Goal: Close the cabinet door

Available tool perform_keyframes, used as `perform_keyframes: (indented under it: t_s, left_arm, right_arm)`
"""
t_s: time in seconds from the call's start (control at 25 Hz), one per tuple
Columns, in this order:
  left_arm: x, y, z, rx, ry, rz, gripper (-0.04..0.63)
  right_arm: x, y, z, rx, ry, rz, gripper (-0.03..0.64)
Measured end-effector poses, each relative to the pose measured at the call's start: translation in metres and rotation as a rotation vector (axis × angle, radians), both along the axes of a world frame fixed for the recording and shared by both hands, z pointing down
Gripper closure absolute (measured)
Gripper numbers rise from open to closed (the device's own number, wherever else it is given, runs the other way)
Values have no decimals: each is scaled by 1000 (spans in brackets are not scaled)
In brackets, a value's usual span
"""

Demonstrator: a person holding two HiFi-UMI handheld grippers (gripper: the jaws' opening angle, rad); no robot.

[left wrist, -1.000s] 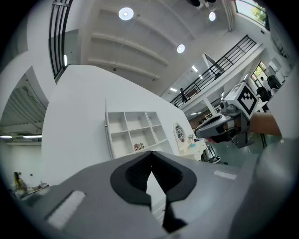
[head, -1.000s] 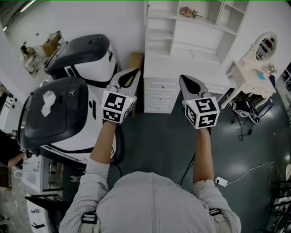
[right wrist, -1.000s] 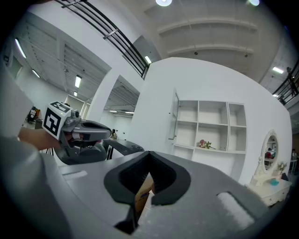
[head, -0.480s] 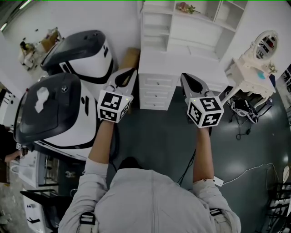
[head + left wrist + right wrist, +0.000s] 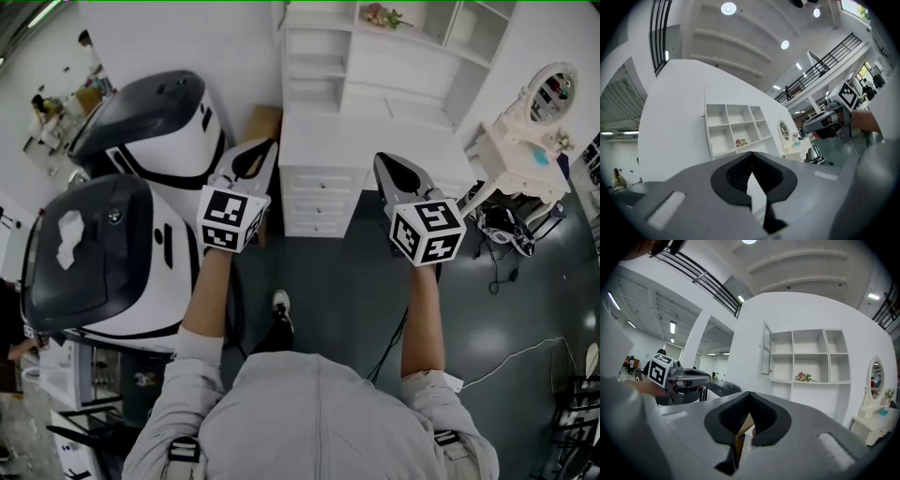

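Note:
A white cabinet (image 5: 375,66) with open shelves stands on a white desk against the far wall, ahead of me. Its narrow door (image 5: 766,350) hangs swung out at the shelves' left side. In the left gripper view the door (image 5: 704,126) shows edge-on, with a small knob. Both grippers are held out level towards the cabinet and well short of it. My left gripper (image 5: 255,155) (image 5: 751,154) is shut and holds nothing. My right gripper (image 5: 387,169) (image 5: 750,394) is also shut and holds nothing. A small bunch of flowers (image 5: 804,377) lies on a middle shelf.
Two large black-and-white machines (image 5: 103,253) (image 5: 159,117) stand close on the left. A cardboard box (image 5: 264,122) sits beside the desk's drawers (image 5: 319,202). A white dressing table with an oval mirror (image 5: 530,131) stands at the right. Cables (image 5: 511,356) run over the dark floor.
Both grippers and the view have moved forward towards the cabinet, which now sits lower and nearer in the head view. A shoe has come into sight on the floor.

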State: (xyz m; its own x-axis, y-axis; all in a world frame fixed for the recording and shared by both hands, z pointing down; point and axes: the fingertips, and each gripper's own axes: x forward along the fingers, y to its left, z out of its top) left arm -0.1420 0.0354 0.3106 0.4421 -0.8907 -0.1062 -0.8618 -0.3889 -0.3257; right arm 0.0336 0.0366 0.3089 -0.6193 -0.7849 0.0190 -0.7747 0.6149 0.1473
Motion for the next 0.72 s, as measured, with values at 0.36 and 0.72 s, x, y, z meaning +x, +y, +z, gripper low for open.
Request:
perform_keyframes:
  t_s: [0.36, 0.72]
  left_arm:
    - [-31, -128, -21, 5, 17, 23, 578]
    - [-70, -224, -25, -2, 41, 35, 578]
  right_arm:
    - [-31, -124, -19, 3, -3, 18, 617]
    - [-69, -214, -29, 30, 12, 53, 615]
